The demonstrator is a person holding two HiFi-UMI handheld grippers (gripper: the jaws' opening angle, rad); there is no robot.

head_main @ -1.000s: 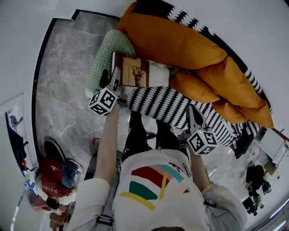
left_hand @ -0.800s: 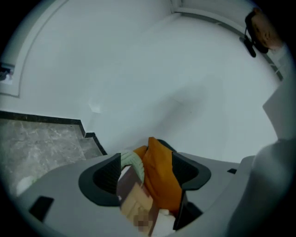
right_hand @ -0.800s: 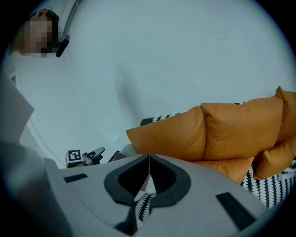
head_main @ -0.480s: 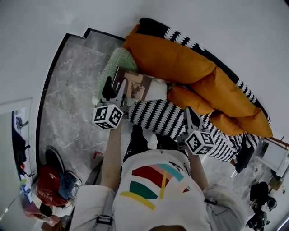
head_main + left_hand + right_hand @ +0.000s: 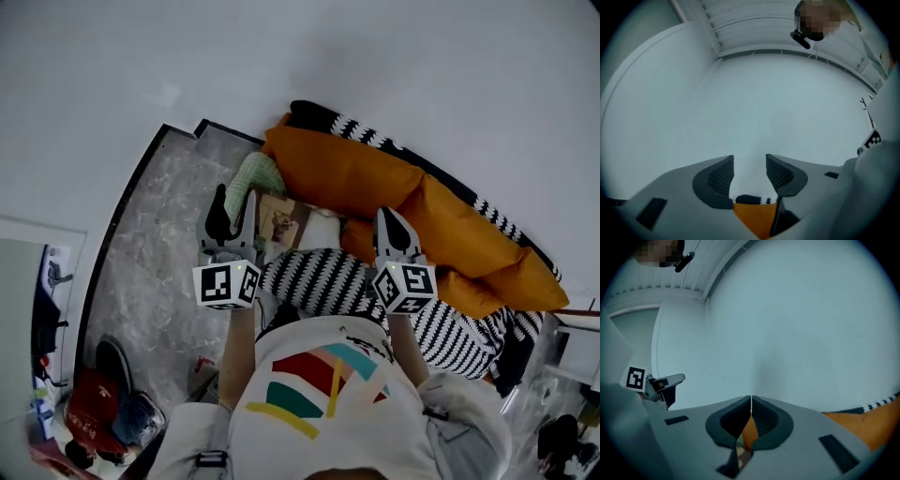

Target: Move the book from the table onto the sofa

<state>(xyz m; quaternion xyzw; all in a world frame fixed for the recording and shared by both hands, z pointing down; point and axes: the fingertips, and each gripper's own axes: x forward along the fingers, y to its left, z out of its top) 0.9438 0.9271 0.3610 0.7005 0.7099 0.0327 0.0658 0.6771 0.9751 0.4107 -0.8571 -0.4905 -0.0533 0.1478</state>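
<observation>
The book [image 5: 281, 220], with a brown picture cover, lies flat on the sofa seat [image 5: 323, 228], between a green pillow [image 5: 255, 173] and orange cushions [image 5: 375, 178]. My left gripper [image 5: 234, 197] is held up in front of the book's left end, not touching it. Its jaws are closing, still apart with nothing between them [image 5: 750, 161]; past them I see white wall and a bit of orange cushion. My right gripper [image 5: 386, 216] is over the cushions to the right of the book, shut and empty [image 5: 751, 399].
A black-and-white zigzag blanket [image 5: 328, 281] covers the sofa's front. A grey marble floor [image 5: 159, 244] runs to the left, with shoes and a red bag [image 5: 94, 403] at lower left. A white wall [image 5: 375, 56] stands behind the sofa.
Both grippers have risen and drawn back from the book, which stays on the sofa. The left jaws have narrowed. The head view has tipped up toward the wall.
</observation>
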